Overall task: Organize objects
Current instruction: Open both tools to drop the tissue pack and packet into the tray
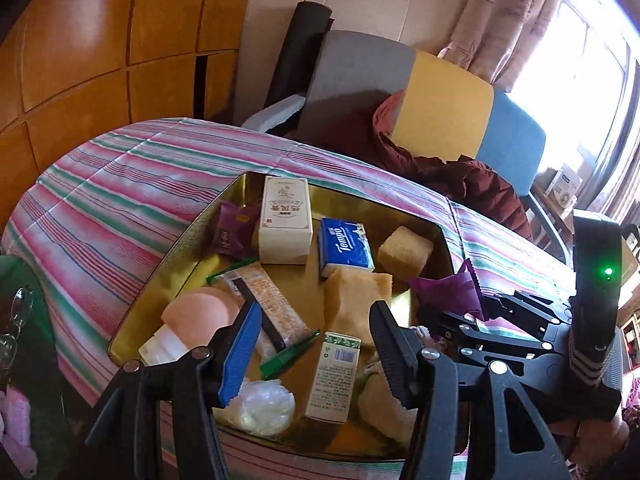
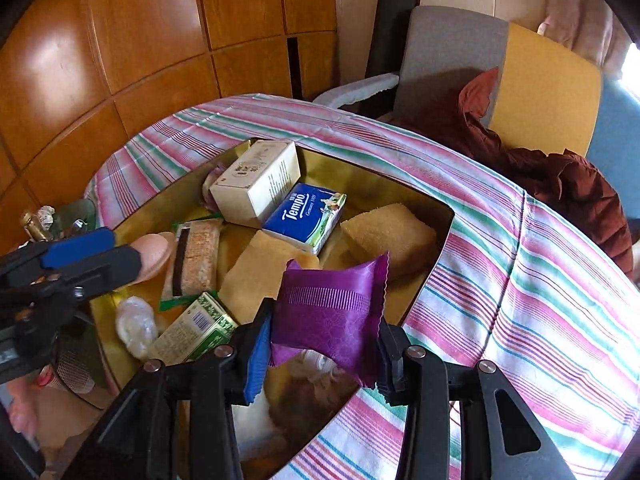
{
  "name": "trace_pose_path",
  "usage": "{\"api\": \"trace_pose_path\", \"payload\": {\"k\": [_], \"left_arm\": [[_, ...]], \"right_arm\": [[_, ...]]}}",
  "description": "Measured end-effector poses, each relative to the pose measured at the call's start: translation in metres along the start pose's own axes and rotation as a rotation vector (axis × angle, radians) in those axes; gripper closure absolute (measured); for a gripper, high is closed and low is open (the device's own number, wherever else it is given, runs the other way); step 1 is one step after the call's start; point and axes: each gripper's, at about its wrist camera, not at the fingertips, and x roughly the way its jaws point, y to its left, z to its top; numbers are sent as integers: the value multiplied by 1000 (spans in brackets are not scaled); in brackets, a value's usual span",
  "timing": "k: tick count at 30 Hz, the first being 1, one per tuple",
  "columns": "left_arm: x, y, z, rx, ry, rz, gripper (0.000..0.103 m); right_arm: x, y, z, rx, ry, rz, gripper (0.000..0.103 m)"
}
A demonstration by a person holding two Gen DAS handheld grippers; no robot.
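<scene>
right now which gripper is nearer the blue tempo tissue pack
Right. The right gripper, shut on a purple snack packet, hangs over the gold tray's near right side, just short of the Tempo tissue pack. The left gripper hangs open over the tray's near left end.

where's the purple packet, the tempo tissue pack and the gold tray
purple packet (image 2: pixel 330 312): right wrist view, middle of its front face
tempo tissue pack (image 2: pixel 306 216): right wrist view, blue top face
gold tray (image 1: pixel 280 178): left wrist view, far rim
</scene>
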Motion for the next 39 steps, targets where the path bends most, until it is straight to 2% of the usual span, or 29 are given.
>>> {"api": "trace_pose_path", "payload": {"k": [9,20,33,39], "left_arm": [[3,10,-3,-36,28,43,46],[2,8,-8,-27,38,73,46],[-1,12,-10,-32,40,99,46],[-1,10,-10,-27,31,132,46]], "right_arm": [[2,3,2,-5,2,-15,59],[5,3,10,8,5,-34,59],[12,-14,17,61,-9,-61,59],[-3,-24,15,117,-43,-94,51]]}}
